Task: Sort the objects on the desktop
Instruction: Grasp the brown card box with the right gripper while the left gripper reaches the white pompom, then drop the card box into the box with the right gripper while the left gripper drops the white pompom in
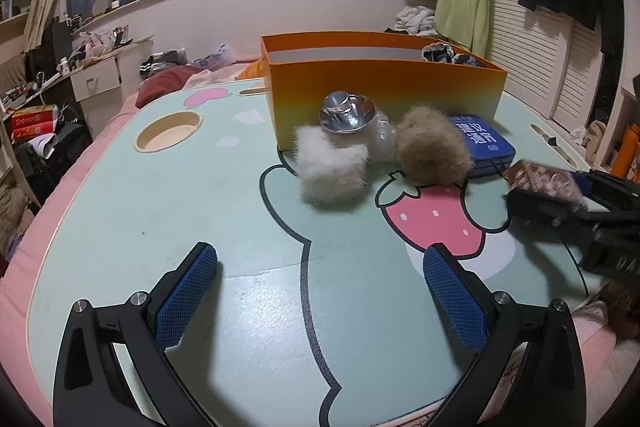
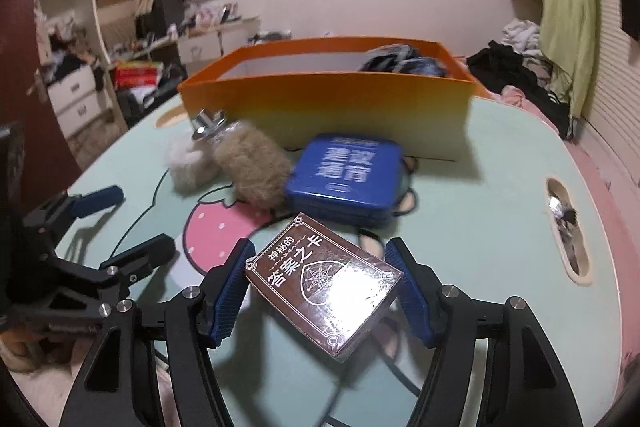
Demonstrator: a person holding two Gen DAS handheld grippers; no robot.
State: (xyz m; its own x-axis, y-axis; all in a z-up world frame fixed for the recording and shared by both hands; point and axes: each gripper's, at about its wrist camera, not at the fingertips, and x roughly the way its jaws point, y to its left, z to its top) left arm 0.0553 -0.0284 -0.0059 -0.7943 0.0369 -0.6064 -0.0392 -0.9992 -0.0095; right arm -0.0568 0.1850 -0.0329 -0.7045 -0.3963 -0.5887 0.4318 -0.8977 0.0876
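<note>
The rear frames of both grippers run off the bottom edge of their views, and no hand shows. Nearest in the right wrist view, the right gripper [image 2: 320, 291] tilts down over the table [image 2: 480, 219], its blue mesh pads clamped on the two ends of a glossy brown card box [image 2: 324, 279]; glare whitens part of the box's printed top. The left gripper [image 1: 320, 287] also tilts down, its jaws wide apart with only bare tabletop between them. Beyond lie a flat blue tin [image 2: 344, 179], a tan fur ball [image 1: 434, 149] and a white fur ball [image 1: 332, 171], close together. A shiny metal dish [image 1: 346, 113] sits behind, partly hidden by the fluff. Farthest stands an open orange cardboard box [image 1: 384, 87]; dark items inside are blurred and unclear.
</note>
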